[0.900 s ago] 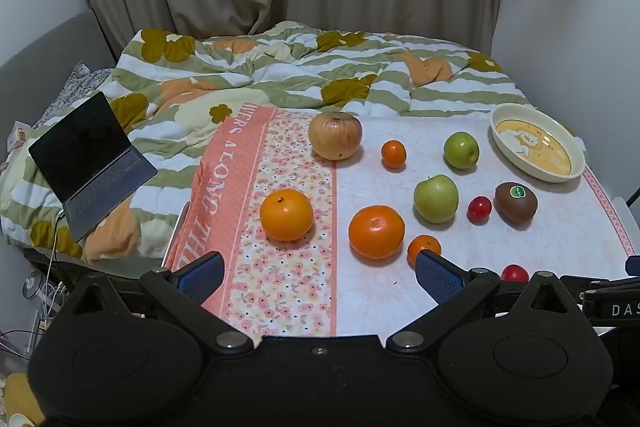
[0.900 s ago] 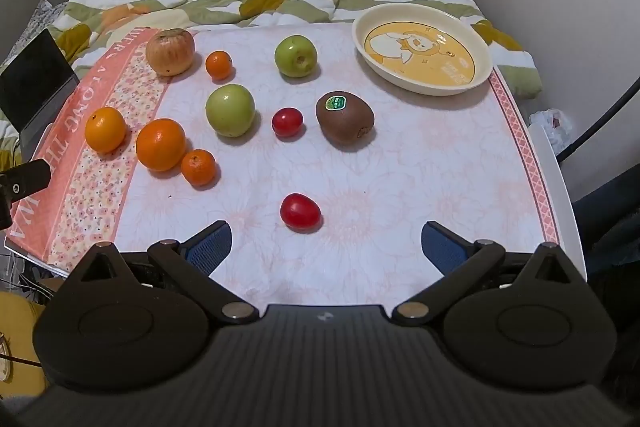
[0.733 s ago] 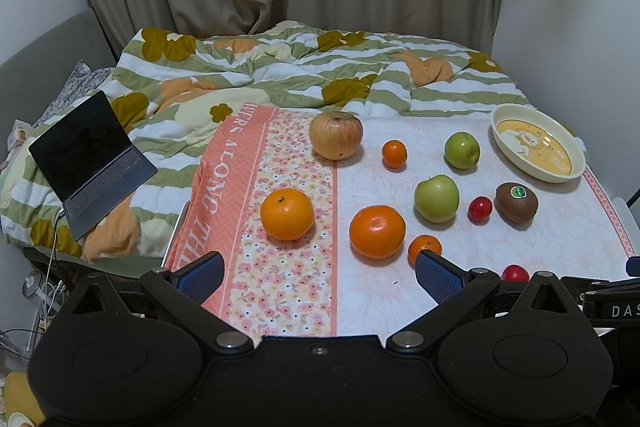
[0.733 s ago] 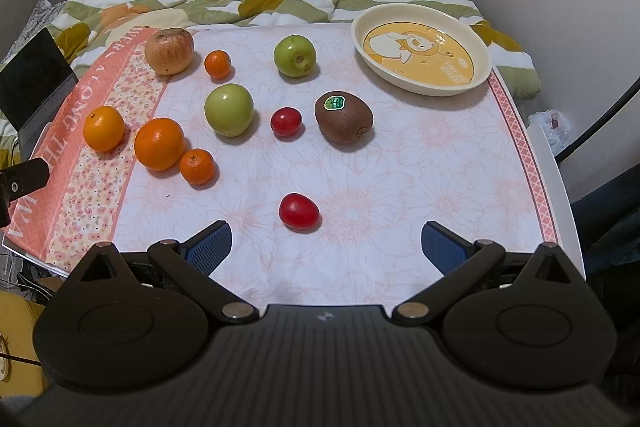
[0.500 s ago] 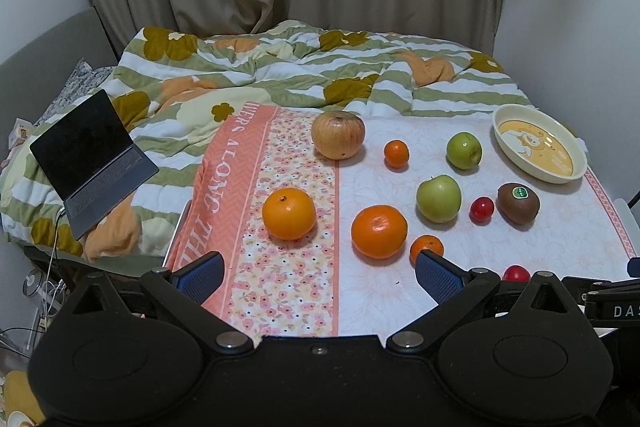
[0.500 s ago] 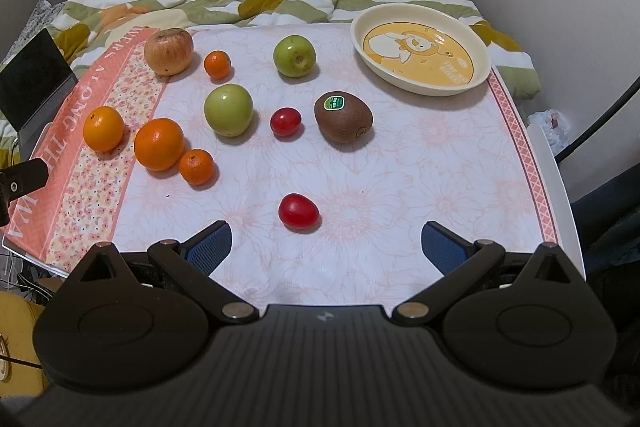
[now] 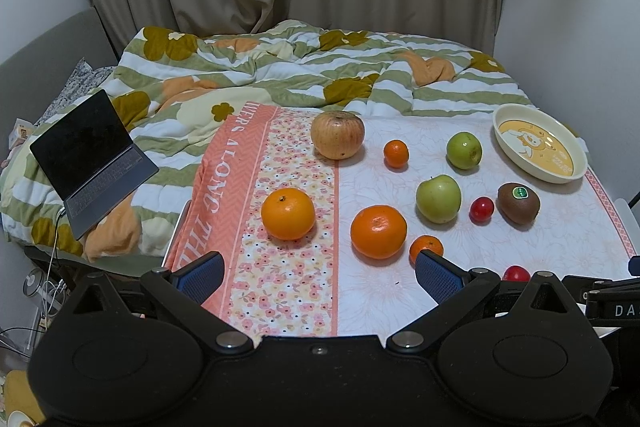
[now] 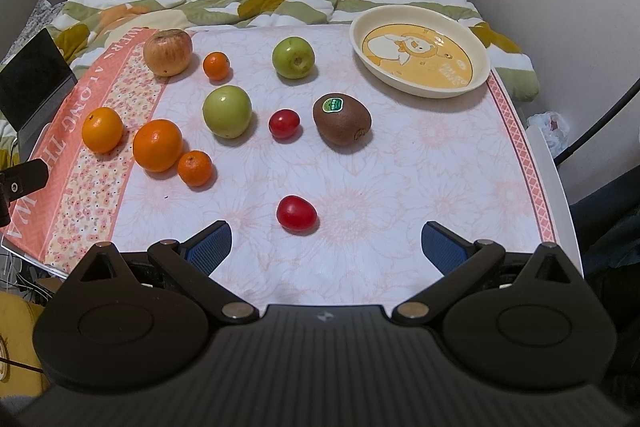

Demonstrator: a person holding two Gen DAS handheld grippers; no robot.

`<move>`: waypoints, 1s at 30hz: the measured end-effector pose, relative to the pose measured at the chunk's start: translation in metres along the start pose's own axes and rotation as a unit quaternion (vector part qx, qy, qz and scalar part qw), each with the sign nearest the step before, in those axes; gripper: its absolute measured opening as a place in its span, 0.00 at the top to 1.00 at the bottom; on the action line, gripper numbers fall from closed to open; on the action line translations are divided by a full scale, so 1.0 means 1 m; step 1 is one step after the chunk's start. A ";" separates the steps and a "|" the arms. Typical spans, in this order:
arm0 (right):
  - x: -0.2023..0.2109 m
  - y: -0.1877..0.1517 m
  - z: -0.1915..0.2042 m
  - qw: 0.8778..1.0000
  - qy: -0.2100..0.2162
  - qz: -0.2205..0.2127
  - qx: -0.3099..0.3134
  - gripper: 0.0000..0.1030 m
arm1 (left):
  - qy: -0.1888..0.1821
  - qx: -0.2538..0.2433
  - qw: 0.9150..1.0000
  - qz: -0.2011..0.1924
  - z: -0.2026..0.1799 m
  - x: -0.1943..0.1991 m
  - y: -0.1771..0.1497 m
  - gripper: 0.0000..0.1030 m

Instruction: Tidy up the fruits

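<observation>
Tablecloth (image 8: 420, 167): tomato (image 8: 296, 212) beyond fingers (image 8: 208, 245)

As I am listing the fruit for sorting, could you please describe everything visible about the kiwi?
The kiwi is a brown, fuzzy-looking oval lying on its side on the floral tablecloth. A small green sticker sits on its upper face. It looks whole. It lies apart from the red tomato on its left and short of the cream dish. Nothing touches it but the cloth.
</observation>
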State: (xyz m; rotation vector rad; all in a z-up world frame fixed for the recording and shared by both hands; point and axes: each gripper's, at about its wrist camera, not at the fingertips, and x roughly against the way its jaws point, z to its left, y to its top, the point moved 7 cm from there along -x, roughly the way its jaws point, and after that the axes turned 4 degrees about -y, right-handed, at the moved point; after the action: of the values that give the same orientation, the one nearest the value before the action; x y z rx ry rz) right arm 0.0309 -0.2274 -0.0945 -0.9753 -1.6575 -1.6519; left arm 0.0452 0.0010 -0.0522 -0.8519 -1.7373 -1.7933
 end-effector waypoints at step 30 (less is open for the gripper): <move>-0.010 0.022 0.008 0.997 0.063 -0.010 0.038 0.00 | 0.062 0.012 0.998 -0.016 0.015 -0.006 0.006 0.01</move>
State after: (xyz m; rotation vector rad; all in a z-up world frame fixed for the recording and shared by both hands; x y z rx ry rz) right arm 0.0556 -0.2209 -0.0912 -0.8029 -1.6380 -1.6169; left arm 0.0551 0.0155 -0.0526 -0.6916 -1.6981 -1.8021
